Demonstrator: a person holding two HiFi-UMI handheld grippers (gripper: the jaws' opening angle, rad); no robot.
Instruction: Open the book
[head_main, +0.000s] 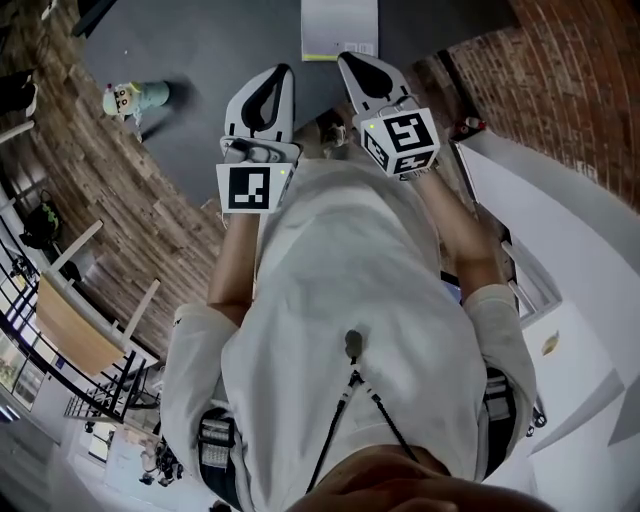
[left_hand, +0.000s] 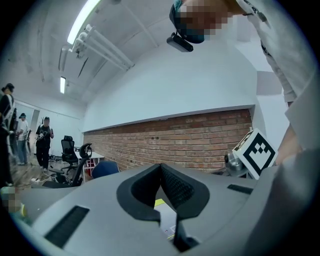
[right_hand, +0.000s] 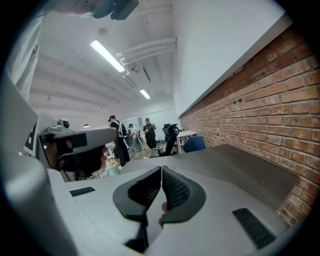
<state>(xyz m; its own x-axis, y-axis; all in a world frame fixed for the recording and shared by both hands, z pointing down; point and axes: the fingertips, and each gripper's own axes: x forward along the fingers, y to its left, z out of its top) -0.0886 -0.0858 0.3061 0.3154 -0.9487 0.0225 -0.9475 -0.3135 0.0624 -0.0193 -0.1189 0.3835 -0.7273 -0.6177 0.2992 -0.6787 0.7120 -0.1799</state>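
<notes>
Left gripper (left_hand: 161, 167): two pale grey moulded jaws lined with black ribbed pads, the tips pressed together with nothing between them. Through the teardrop gap behind the tips shows part of the book (left_hand: 166, 218), a flat white cover with a yellow-green band. Right gripper (right_hand: 161, 169): same build, its jaws likewise closed tip to tip and empty. A small pinkish patch shows in the gap behind its pads and cannot be identified. In the head view the book (head_main: 340, 28) lies closed and flat on a matte dark grey tabletop (head_main: 200, 40), its yellow-green band along the edge nearest the person. The right gripper's tip sits just at that edge, though whether it touches cannot be judged, and the left gripper's tip is near the book, to its left and clear of it. Each gripper carries a white cube with black square markers, the left cube (head_main: 252, 187) and right cube (head_main: 405, 138) lying on the person's side of the book. A small pale green toy figure (head_main: 135, 97) stands well left of the book. A rough red brick wall (left_hand: 190, 140) rises beyond it.
</notes>
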